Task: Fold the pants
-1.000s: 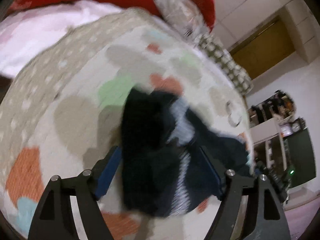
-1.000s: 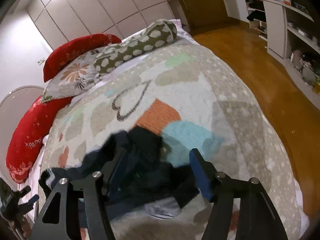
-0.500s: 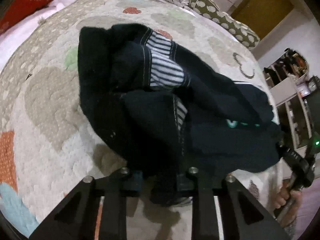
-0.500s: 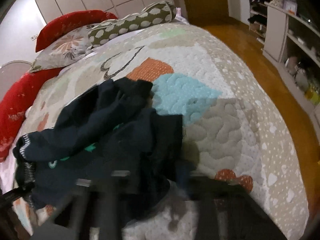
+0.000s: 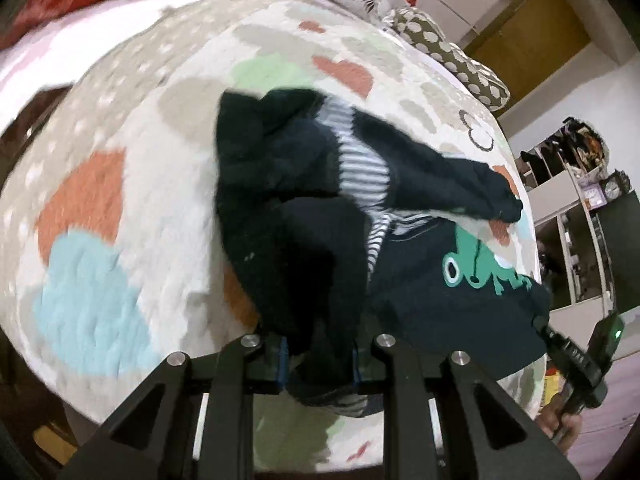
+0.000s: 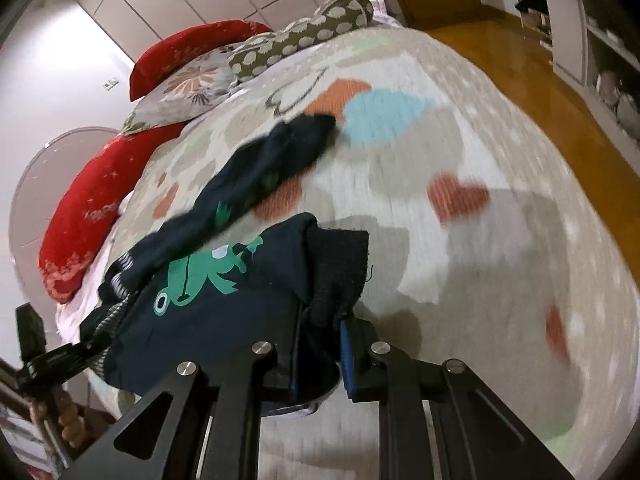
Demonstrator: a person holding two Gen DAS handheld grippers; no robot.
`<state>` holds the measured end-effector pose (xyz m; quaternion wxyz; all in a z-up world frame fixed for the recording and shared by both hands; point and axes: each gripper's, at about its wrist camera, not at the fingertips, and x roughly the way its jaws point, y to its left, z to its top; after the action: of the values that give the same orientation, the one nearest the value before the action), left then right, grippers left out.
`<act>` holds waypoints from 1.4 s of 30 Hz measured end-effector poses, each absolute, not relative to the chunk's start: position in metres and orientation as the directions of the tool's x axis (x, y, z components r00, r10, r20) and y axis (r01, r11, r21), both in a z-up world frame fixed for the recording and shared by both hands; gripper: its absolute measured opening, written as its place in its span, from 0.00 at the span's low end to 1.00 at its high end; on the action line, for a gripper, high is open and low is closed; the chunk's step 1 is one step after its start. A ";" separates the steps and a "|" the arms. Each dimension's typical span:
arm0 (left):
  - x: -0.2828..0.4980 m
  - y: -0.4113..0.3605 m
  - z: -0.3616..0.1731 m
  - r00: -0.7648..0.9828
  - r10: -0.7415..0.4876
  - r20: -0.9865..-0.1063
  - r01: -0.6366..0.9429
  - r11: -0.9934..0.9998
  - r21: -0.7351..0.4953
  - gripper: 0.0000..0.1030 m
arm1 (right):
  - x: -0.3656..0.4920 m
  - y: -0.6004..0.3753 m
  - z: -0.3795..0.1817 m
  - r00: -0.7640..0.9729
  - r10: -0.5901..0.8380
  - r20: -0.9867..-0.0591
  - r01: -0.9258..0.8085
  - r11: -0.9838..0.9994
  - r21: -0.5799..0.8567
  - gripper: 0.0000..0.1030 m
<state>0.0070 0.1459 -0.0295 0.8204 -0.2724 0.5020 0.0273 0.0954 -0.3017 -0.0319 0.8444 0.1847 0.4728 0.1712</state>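
The pants (image 5: pixel 304 216) are dark navy with a striped white lining and a green frog print (image 5: pixel 476 264). They hang stretched between my two grippers above the quilt. My left gripper (image 5: pixel 320 360) is shut on one end of the waist edge. My right gripper (image 6: pixel 320 356) is shut on the other end, and the frog print (image 6: pixel 196 276) faces it. One leg (image 6: pixel 272 160) trails back onto the bed. The right gripper also shows at the right edge of the left wrist view (image 5: pixel 576 360).
The bed is covered by a quilt (image 6: pixel 460 160) with coloured hearts. Red pillows (image 6: pixel 84 208), a floral pillow (image 6: pixel 192 88) and a dotted bolster (image 6: pixel 304 36) lie along its far side. Wooden floor (image 6: pixel 540 72) and shelves (image 5: pixel 576 216) are beyond the bed.
Both grippers went from open around the crumpled pants to shut on them, then lifted and pulled apart. The pants have spread out and the frog print now shows.
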 end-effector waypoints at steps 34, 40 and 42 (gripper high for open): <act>-0.043 0.171 -0.013 0.658 -0.213 -0.722 -0.318 0.791 -0.523 0.51 | 0.193 -0.296 0.005 0.620 0.397 -0.677 0.006 0.861 0.509 0.11; -0.058 0.161 0.010 0.676 -0.181 -0.715 -0.296 0.821 -0.488 0.51 | 0.152 -0.319 -0.010 0.625 0.315 -0.714 0.049 0.897 0.439 0.50; -0.064 0.160 0.020 0.680 -0.153 -0.717 -0.297 0.837 -0.460 0.52 | 0.129 -0.333 -0.005 0.646 0.319 -0.693 0.036 0.895 0.446 0.50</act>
<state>-0.0642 0.1596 0.0199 0.8718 -0.2826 0.3978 0.0414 0.1290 -0.3327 -0.0053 0.8813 0.2152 0.4131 0.0803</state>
